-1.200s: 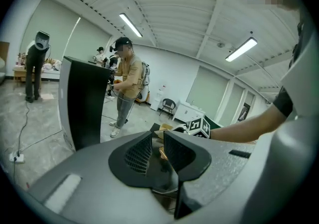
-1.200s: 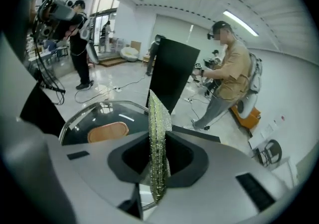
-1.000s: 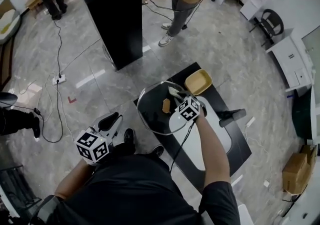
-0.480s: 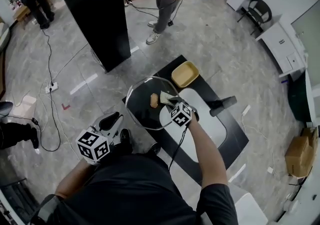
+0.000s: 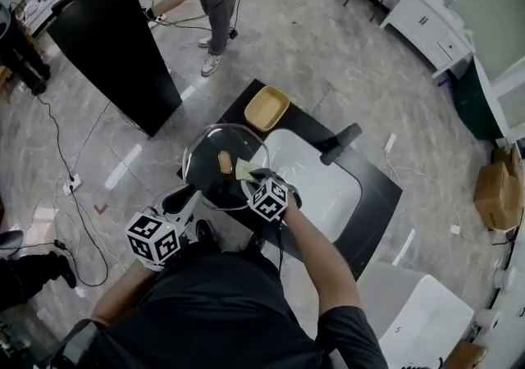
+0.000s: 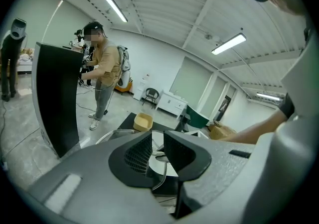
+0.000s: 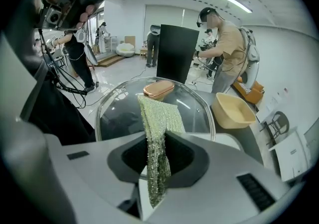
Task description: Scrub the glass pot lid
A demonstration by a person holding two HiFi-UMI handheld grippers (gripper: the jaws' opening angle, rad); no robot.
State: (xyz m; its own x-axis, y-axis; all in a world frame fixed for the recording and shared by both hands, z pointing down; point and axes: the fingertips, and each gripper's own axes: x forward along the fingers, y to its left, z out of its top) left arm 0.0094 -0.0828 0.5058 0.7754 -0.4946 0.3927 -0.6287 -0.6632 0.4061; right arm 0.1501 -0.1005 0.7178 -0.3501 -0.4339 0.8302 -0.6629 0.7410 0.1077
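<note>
Two grippers meet at the glass lid (image 5: pixel 203 164), which sits over the left corner of the black worktop (image 5: pixel 375 195), beside a white basin (image 5: pixel 324 187). The left gripper (image 6: pixel 157 151) has its jaws pinched on the lid's rim. The right gripper (image 7: pixel 158 148) has its jaws clamped on a green scrubbing cloth (image 7: pixel 160 116), whose free end lies on the glass by the copper knob (image 7: pixel 158 89).

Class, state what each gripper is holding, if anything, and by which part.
Left gripper: glass pot lid, clamped at its near rim. Right gripper: green scrub cloth, pinched at its near end.
</note>
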